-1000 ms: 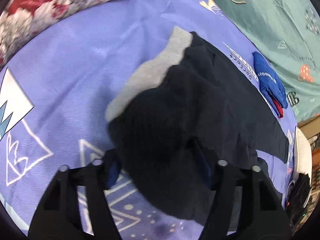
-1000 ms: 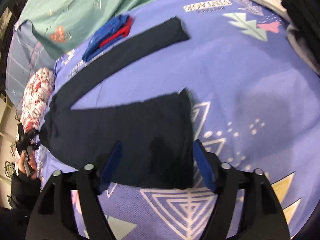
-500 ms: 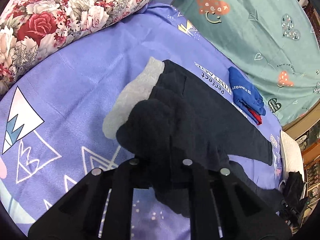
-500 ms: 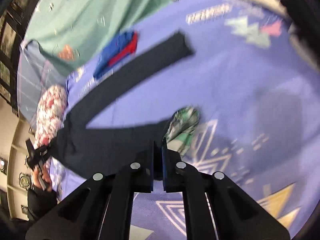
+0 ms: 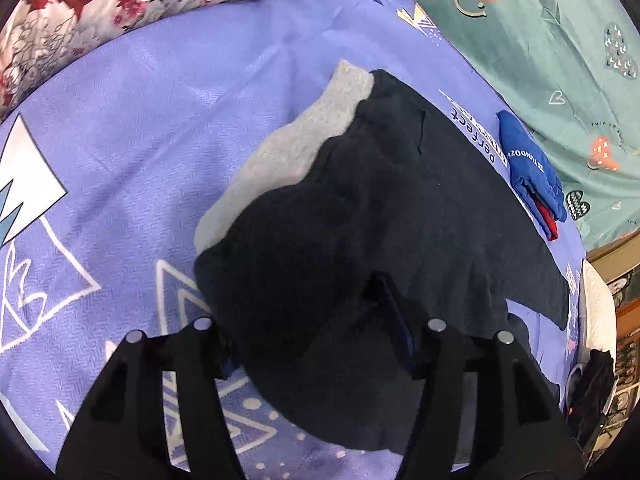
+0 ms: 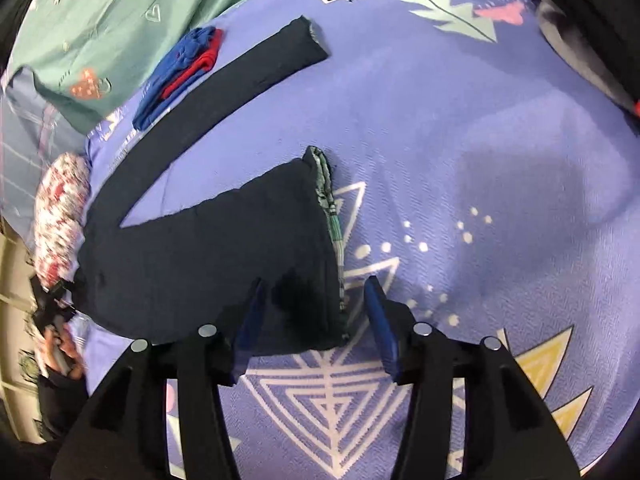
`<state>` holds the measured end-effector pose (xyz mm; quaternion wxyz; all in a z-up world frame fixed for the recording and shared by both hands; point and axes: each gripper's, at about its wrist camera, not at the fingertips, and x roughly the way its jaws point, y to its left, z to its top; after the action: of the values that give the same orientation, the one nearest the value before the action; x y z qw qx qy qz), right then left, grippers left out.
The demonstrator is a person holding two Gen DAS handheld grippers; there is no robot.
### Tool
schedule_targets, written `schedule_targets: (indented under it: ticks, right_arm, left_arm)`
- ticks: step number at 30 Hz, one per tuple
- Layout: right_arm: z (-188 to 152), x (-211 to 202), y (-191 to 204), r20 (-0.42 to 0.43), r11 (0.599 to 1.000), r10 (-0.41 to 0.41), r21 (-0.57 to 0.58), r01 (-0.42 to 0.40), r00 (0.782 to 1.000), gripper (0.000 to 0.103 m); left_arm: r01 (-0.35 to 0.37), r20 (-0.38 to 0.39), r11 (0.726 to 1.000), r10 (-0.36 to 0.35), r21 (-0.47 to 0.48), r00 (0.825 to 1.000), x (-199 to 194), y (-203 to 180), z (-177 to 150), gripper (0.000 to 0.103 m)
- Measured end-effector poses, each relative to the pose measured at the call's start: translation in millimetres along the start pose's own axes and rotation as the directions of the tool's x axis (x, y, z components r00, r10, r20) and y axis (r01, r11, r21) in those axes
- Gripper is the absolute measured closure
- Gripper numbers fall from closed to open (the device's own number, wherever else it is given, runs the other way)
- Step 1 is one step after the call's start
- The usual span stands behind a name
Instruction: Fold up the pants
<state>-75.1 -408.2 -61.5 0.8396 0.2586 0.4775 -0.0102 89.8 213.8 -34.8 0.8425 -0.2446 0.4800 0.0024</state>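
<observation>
Dark navy pants [image 5: 400,220] with a grey waistband [image 5: 296,152] lie spread on a purple patterned bedsheet [image 5: 140,120]. My left gripper [image 5: 308,344] is open, its fingers straddling the bunched waist end of the pants. In the right wrist view the pants [image 6: 208,248] lie with both legs apart; the near leg's hem shows a green plaid lining [image 6: 330,208]. My right gripper [image 6: 316,320] is open over that hem, with the cloth lying between the blue pads.
A folded blue and red garment [image 5: 532,176] [image 6: 180,68] lies beside the far leg. A floral pillow [image 5: 100,12] and a green blanket [image 5: 560,40] border the sheet. The person's left hand [image 6: 56,344] shows at the left edge.
Both grippers were shut on the cloth half a second ago, lifting it; now both have opened and the waist and the leg hem lie back on the sheet.
</observation>
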Motion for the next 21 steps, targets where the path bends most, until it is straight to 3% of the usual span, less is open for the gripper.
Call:
schedule_targets:
  ticks: [1, 2, 3, 7, 12, 14, 16, 18, 19, 20, 21]
  right_arm:
    - [1.2, 2.3, 6.2, 0.009, 0.999, -0.036, -0.036, 0.036, 0.999, 0.052]
    - [3.5, 3.1, 12.0, 0.031, 0.993, -0.083, -0.077, 0.085, 0.996, 0.07]
    - [4.2, 4.5, 8.8, 0.018, 0.996, -0.049, -0.072, 0.05, 0.999, 0.097]
    - [8.5, -27.0, 4.9, 0.095, 0.998, 0.013, -0.07, -0.006, 0.995, 0.098]
    - [16.2, -80.3, 2.8, 0.164, 0.995, 0.015, -0.102, 0.002, 0.986, 0.098]
    - [19.6, -91.2, -1.1, 0.168, 0.995, 0.007, -0.095, 0.009, 0.986, 0.098]
    - [19.7, -88.8, -12.7, 0.148, 0.997, -0.031, -0.072, 0.042, 0.989, 0.098]
    - [14.4, -70.6, -26.9, 0.075, 0.997, -0.062, -0.032, 0.065, 0.995, 0.097]
    - [12.2, -59.0, -34.1, 0.037, 0.996, -0.09, -0.017, 0.091, 0.995, 0.096]
    - [9.6, -50.5, -41.5, 0.016, 0.988, -0.155, 0.002, 0.155, 0.988, 0.095]
    - [7.3, -51.4, -45.0, 0.027, 0.98, -0.201, 0.01, 0.2, 0.979, 0.094]
  left_arm:
    - [-0.003, 0.002, 1.0, 0.003, 0.015, 1.0, 0.2, -3.2, -0.9, 0.084]
    - [-0.002, 0.004, 1.0, 0.002, 0.02, 1.0, -1.3, -4.6, -1.7, 0.088]
    - [0.017, 0.021, 1.0, -0.017, 0.019, 1.0, -6.8, -5.2, -2.8, 0.09]
    - [0.042, 0.076, 0.998, -0.046, 0.054, 0.996, -38.3, -11.1, -7.8, 0.092]
    - [0.059, 0.046, 0.995, -0.063, 0.085, 0.997, -62.0, -18.8, -24.2, 0.092]
    - [0.046, -0.005, 0.995, -0.046, 0.093, 0.999, -55.2, -17.0, -36.4, 0.092]
    - [0.015, -0.066, 0.994, -0.007, 0.108, 0.998, -42.4, -14.0, -45.9, 0.09]
    - [-0.043, -0.12, 0.991, 0.058, 0.128, 0.991, -29.7, -8.9, -55.6, 0.078]
    - [-0.051, -0.125, 0.99, 0.068, 0.132, 0.99, -30.5, -7.4, -57.1, 0.071]
    - [-0.068, -0.121, 0.988, 0.085, 0.141, 0.989, -36.7, -5.5, -56.9, 0.054]
    - [-0.09, -0.109, 0.985, 0.107, 0.15, 0.988, -43.2, -4.2, -55.9, 0.047]
